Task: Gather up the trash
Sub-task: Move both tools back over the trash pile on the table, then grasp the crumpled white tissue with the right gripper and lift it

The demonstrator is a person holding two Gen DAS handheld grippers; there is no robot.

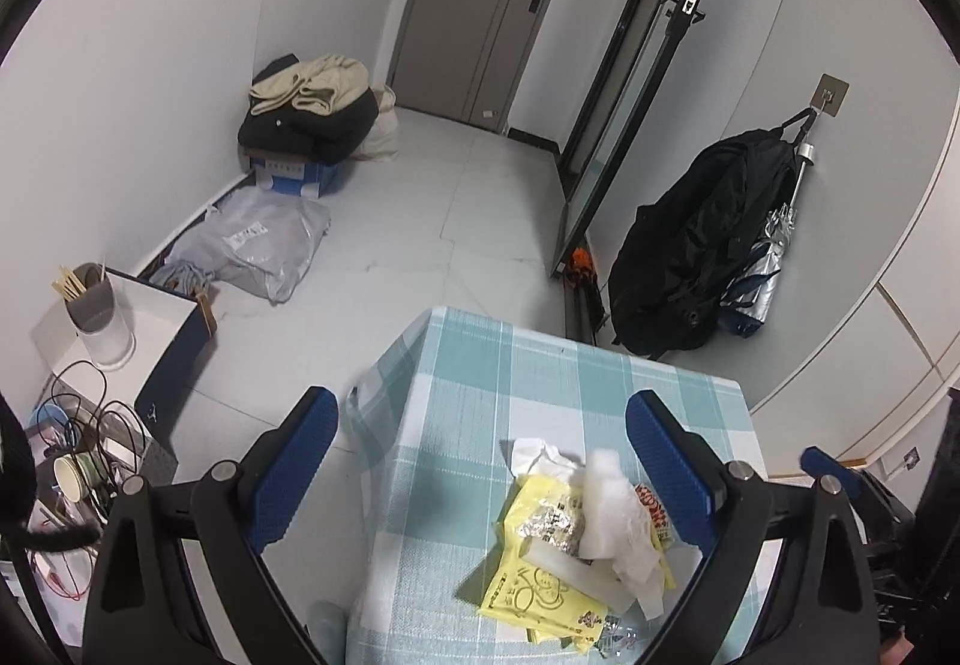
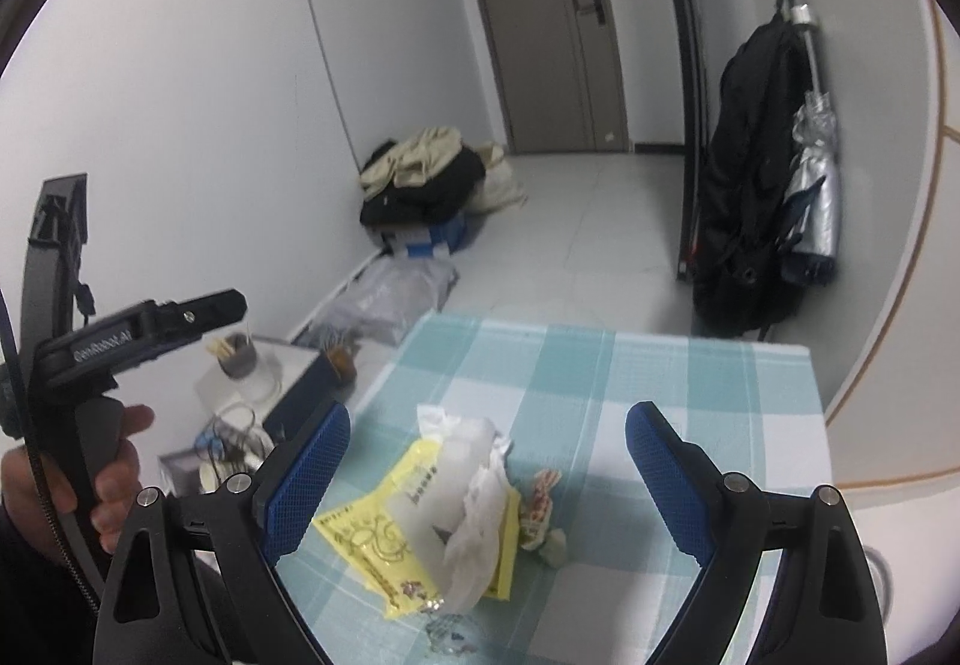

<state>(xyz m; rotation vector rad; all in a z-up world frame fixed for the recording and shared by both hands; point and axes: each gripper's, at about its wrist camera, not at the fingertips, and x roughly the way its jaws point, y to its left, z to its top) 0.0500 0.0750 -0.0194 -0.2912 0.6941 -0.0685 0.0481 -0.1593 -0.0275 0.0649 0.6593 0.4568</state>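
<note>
White walls and a pale tiled floor (image 1: 420, 221) surround a small table (image 1: 540, 377) covered with a teal-and-white checked cloth. On its near part lies the trash in one loose heap: a yellow printed wrapper (image 1: 540, 593), crumpled white tissue (image 1: 612, 521) on top of it, a bit of silvery foil (image 1: 552, 521), and a red-and-white snack wrapper (image 1: 654, 509) touching the heap's right side. In the right wrist view a small pale wad (image 2: 555, 545) sits just beside that snack wrapper.

Both tongs point forward and downward at the heap. The left tongs (image 1: 480, 461) stand wide apart, blue pads to either side of the table's left edge and the heap, pressing on nothing. The right tongs (image 2: 489, 473) are likewise spread wide, with the heap lying below and between the pads, untouched. A hand (image 2: 90, 485) at the left of the right wrist view grips the handle of the left tool.

Beyond the table, one grey door (image 1: 480, 5) closes the far end. One pile of clothes (image 1: 312, 107) rests on a blue box in the far left corner, with one grey plastic bag (image 1: 258, 245) on the floor nearer. One black bag (image 1: 702, 245) and one folded umbrella (image 1: 762, 269) hang from a wall hook on the right. One cup of chopsticks (image 1: 96, 311) stands at the left.
</note>
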